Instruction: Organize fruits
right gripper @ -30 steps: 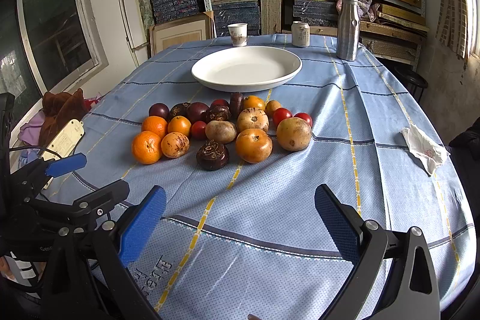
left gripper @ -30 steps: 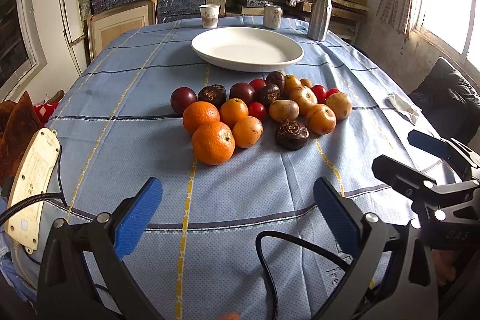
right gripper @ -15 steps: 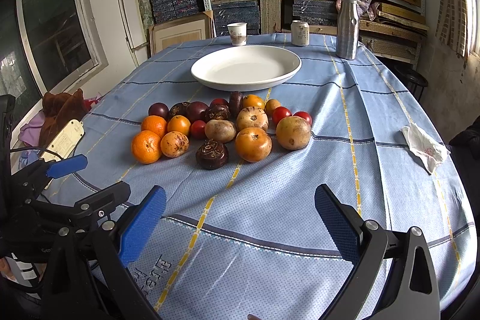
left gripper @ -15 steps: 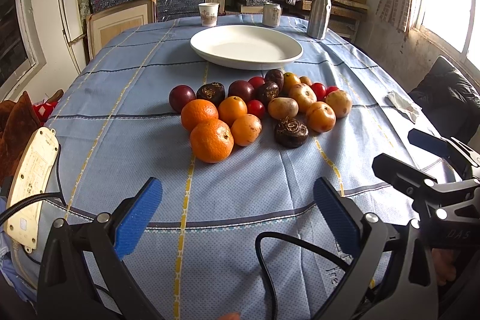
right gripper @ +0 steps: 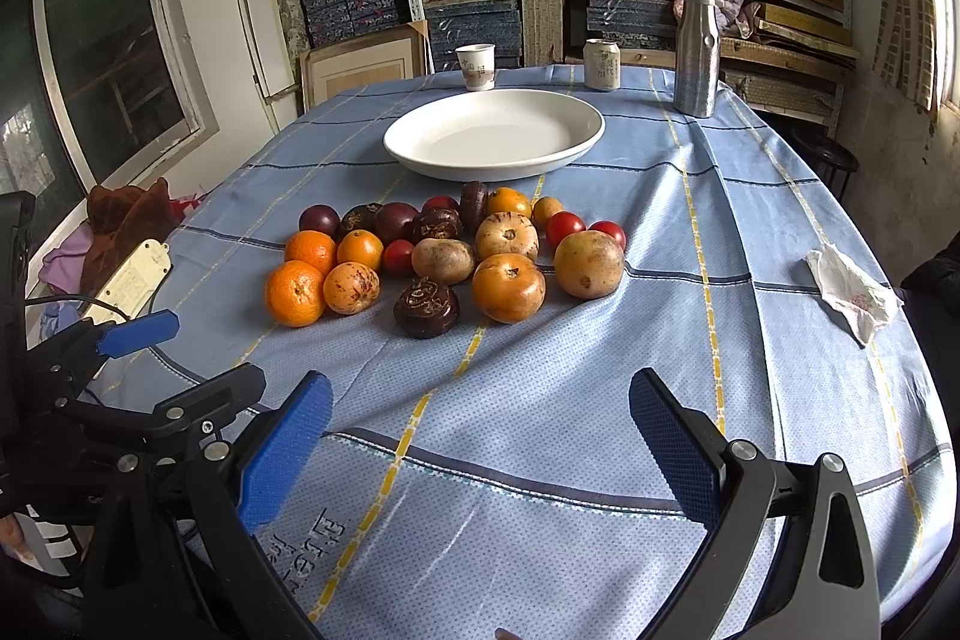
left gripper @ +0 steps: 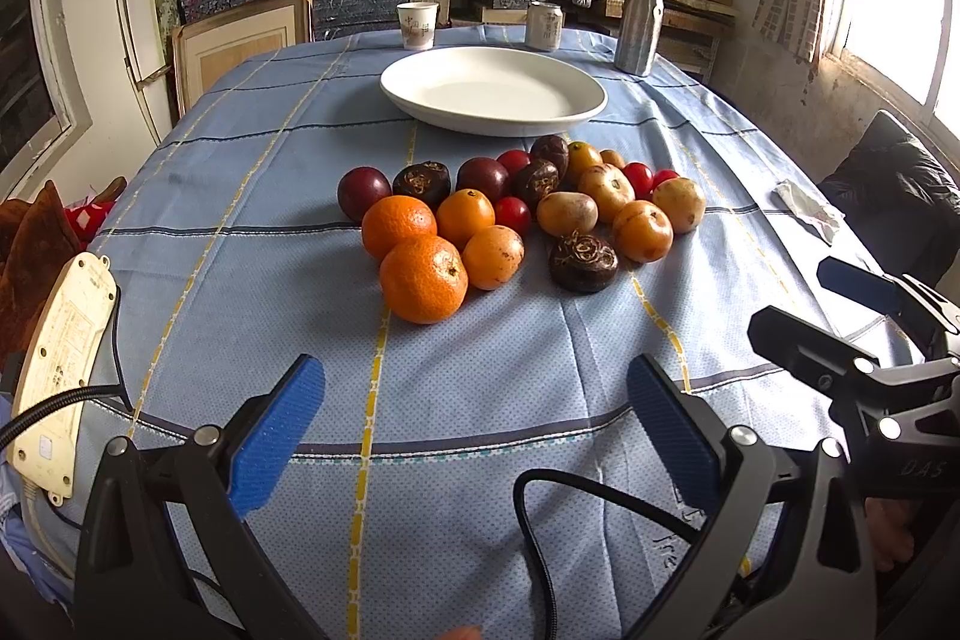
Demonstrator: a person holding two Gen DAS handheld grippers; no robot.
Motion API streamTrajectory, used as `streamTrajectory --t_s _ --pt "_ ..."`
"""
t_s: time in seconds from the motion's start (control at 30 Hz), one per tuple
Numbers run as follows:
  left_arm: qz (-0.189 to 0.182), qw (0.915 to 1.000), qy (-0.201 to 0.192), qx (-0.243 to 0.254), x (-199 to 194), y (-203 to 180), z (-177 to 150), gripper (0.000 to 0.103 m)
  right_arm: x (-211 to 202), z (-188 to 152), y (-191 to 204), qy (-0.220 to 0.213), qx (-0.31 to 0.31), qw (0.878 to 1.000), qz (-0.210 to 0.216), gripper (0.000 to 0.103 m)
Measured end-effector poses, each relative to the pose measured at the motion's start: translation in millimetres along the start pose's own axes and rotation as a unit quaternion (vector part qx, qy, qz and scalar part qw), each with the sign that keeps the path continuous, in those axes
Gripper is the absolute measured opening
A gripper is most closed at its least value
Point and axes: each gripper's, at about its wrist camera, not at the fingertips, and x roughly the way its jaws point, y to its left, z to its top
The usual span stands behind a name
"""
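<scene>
**Grippers eased forward, fruit untouched**

Both grippers crept slightly nearer the fruit pile [left gripper: 516, 214]. Left gripper [left gripper: 480, 436] and right gripper [right gripper: 480, 436] hovered near-side, fingers spread wide, holding nothing. The pile sat mid-table, just near of the white plate [right gripper: 414, 154].

Both tools have eased forward a little toward the pile of fruit [left gripper: 516, 214], so it sits slightly nearer ahead of each of them. The left gripper [left gripper: 480, 424] and the right gripper [right gripper: 480, 430] are spread wide over the blue tablecloth [right gripper: 570, 400], well short of the fruit.
</scene>
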Motion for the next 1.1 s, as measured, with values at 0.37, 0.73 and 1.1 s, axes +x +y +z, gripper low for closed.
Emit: streamTrajectory --t_s 0.37,0.73,1.1 --pt "-0.014 0.9994 -0.019 0.026 0 0 3 0.099 14 -10 -6 -0.008 -0.007 0.998 0.059 0.1" --pt "-0.032 0.9987 0.014 0.037 34 37 31 0.099 35 3 -50 0.037 0.001 0.999 0.038 0.1" --pt "-0.056 0.9964 0.044 0.044 71 34 48 0.099 67 33 -76 0.04 0.004 0.998 0.054 0.1"
